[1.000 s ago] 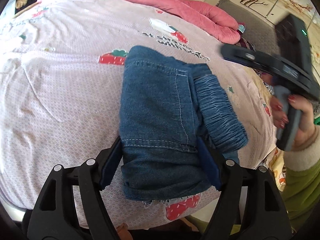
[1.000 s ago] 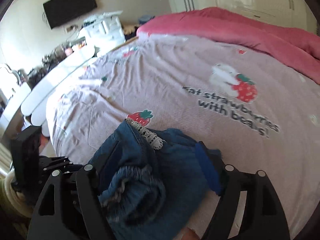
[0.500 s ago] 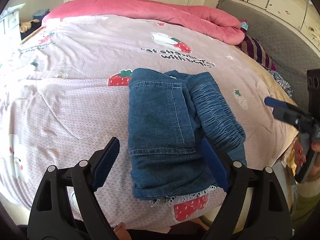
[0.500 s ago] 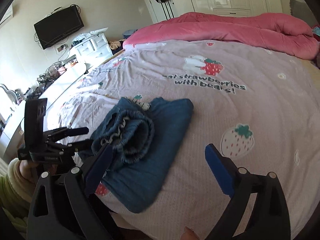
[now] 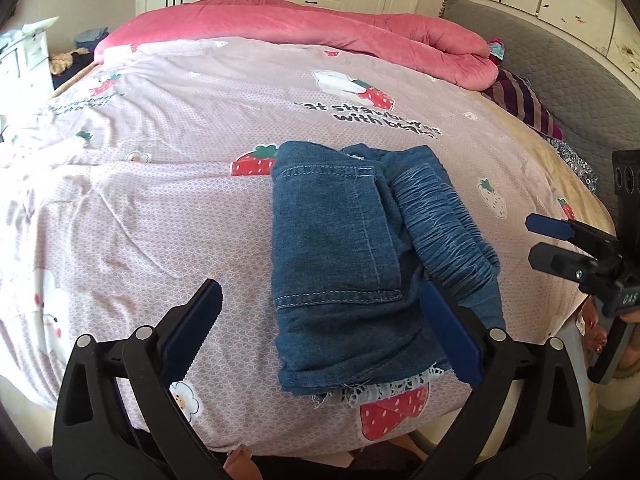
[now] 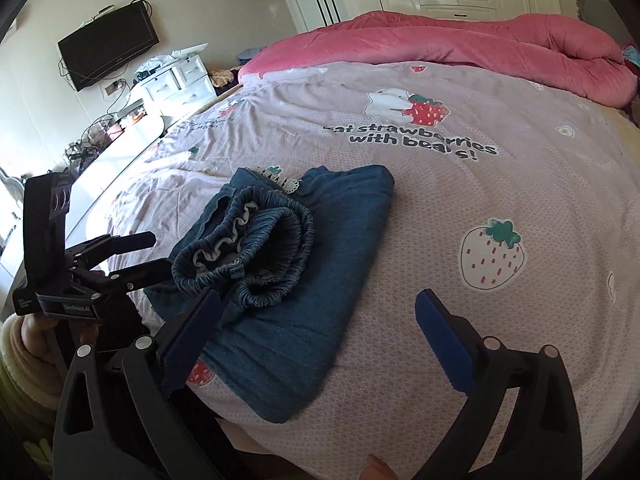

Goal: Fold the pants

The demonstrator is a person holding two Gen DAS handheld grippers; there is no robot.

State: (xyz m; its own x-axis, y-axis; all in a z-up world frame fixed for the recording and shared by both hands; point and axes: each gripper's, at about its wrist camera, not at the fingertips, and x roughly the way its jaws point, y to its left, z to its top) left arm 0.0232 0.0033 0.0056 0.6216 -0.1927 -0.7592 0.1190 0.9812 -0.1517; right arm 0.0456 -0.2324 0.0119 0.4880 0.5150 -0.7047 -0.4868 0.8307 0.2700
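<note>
The folded denim pants (image 5: 340, 264) are laid near the front edge of the bedspread (image 5: 160, 200), printed with strawberries. In the left wrist view the long axis of the bundle is seen running from the near edge of the bed away toward the pink quilt (image 5: 320, 28). The gathered elastic waistband (image 5: 444, 232) is turned to the right side of that view, and a lace-trimmed hem (image 5: 384, 388) is seen at the near end.

In the right wrist view the pants (image 6: 320, 280) are seen from the waistband side. The ruffled opening of the waistband (image 6: 248, 248) is shown there, which is hidden from the other camera. A wall-mounted television (image 6: 108, 44) and a white dresser (image 6: 176, 80) are shown only in this view, while a grey headboard (image 5: 560, 80) is shown only in the left one.

The left gripper (image 5: 320, 332) is pointed down at the near end of the bundle. Its jaws have just been opening and are spread wide, with the denim between them but not pressed. The right gripper (image 6: 320, 332) is likewise angled downward. Its jaws have just been opening too and are released, with one pad over the cloth edge and the other over bare bedspread. Each gripper is seen at the edge of the other's view, held by a hand (image 5: 596, 332).
</note>
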